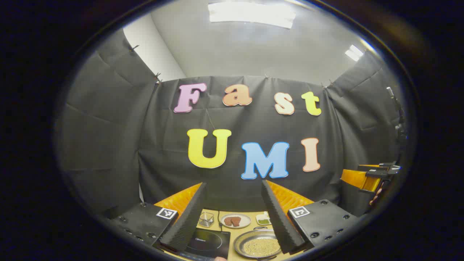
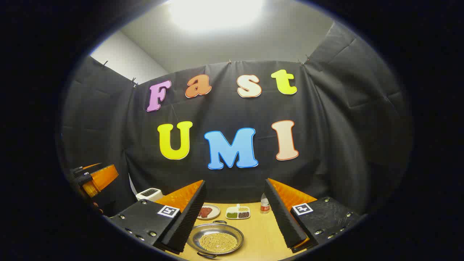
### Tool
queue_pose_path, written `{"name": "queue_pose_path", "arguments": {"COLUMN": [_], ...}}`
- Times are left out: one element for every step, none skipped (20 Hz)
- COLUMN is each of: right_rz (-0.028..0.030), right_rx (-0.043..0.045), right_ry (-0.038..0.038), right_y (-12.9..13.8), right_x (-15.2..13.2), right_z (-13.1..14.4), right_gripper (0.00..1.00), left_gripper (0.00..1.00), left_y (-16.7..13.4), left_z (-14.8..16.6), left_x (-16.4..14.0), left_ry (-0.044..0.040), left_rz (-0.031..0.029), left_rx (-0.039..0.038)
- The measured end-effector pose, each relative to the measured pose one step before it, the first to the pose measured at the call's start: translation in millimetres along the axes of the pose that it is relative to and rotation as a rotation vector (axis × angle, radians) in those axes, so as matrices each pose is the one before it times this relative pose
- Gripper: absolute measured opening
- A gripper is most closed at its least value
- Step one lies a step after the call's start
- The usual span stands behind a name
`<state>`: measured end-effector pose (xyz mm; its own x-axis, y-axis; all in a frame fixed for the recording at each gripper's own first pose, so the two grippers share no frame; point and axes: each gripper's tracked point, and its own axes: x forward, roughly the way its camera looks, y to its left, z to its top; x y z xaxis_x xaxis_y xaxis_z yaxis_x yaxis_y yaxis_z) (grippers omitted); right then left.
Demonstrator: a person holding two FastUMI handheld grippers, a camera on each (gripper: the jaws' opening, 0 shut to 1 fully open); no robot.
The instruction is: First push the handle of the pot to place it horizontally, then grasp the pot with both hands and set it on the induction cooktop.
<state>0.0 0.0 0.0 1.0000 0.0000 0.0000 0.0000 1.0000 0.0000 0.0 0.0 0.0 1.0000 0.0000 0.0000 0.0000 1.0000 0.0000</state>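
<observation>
Left gripper [image 1: 233,214]: fingers spread wide, nothing between them, held above the near edge of the wooden table [image 1: 235,235]. Right gripper [image 2: 232,214]: likewise wide open and empty, raised over the table. Pot [image 2: 216,239]: shallow metal pan holding yellow grains, resting on the table near the front, a loop handle at its near rim and another at its far rim; in the left gripper view it sits just right of the induction cooktop [image 1: 208,243], apart from it. Behind the pot: a round plate of brown pieces [image 2: 207,211], a divided dish of beans [image 2: 237,212], a small bottle [image 2: 265,203]. Beyond the cooktop: a clear glass container [image 1: 206,219]. Far left: a white appliance [image 2: 149,194].
</observation>
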Motion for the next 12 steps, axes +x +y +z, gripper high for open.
{"name": "queue_pose_path", "arguments": {"right_rz": [-0.00231, -0.00671, -0.00675, -0.00557, -0.00436, -0.01296, -0.00756, -0.00534, -0.00519, -0.00796, -0.00599, -0.00363], "right_rx": [0.00358, -0.00485, -0.00477, 0.00079, -0.00456, -0.00528, -0.00135, 0.00024, 0.00095, 0.00156, 0.00267, 0.00222], "right_ry": [0.00416, -0.00181, 0.00006, 0.00867, 0.00238, 0.00345, 0.00431, -0.00307, -0.00892, -0.00449, -0.00031, -0.00118], "right_y": [-0.03, -1.38, -0.79, 0.29, 2.52, 0.45, 3.05, 2.87, 2.81, 2.79, 3.47, 3.58], "right_x": [1.33, -0.01, 0.43, 1.27, -1.51, 1.02, -0.68, 0.07, 0.56, 0.05, -0.45, 0.43], "right_z": [-1.83, -0.09, -0.74, -1.38, -1.71, 0.12, 0.47, 1.49, 2.63, 0.91, 0.21, -0.28], "right_gripper": [0.98, 0.98, 0.98, 0.98, 0.98, 0.98, 0.98, 0.98, 0.98, 0.98, 0.98, 0.98], "left_gripper": [0.94, 0.98, 0.98, 0.98, 0.99, 0.99, 0.99, 0.97, 0.96, 0.96, 0.96, 0.96], "left_y": [-1.04, -1.18, -1.09, 0.66, -0.66, 1.44, 3.76, 5.23, 4.48, 3.80, 0.64, 1.60], "left_z": [-0.02, -0.97, -1.89, -3.18, -2.89, 1.11, -1.39, 1.44, 1.76, 0.94, -1.96, 0.15], "left_x": [-0.23, 0.39, 0.50, 0.15, 1.16, 0.79, 1.75, 2.81, 1.79, 3.50, 2.12, 0.79], "left_ry": [0.00323, -0.00119, 0.00111, 0.00841, 0.00495, 0.00148, 0.00289, -0.00401, -0.00503, 0.00095, 0.00159, -0.00241], "left_rz": [0.00230, 0.00005, -0.00090, -0.00344, -0.00920, -0.01006, -0.00706, -0.00398, -0.00138, -0.00417, -0.00947, -0.00819], "left_rx": [0.00342, 0.00182, 0.00081, -0.00442, -0.01105, -0.00985, -0.00217, 0.00536, 0.00871, 0.00384, 0.00009, -0.00282]}}
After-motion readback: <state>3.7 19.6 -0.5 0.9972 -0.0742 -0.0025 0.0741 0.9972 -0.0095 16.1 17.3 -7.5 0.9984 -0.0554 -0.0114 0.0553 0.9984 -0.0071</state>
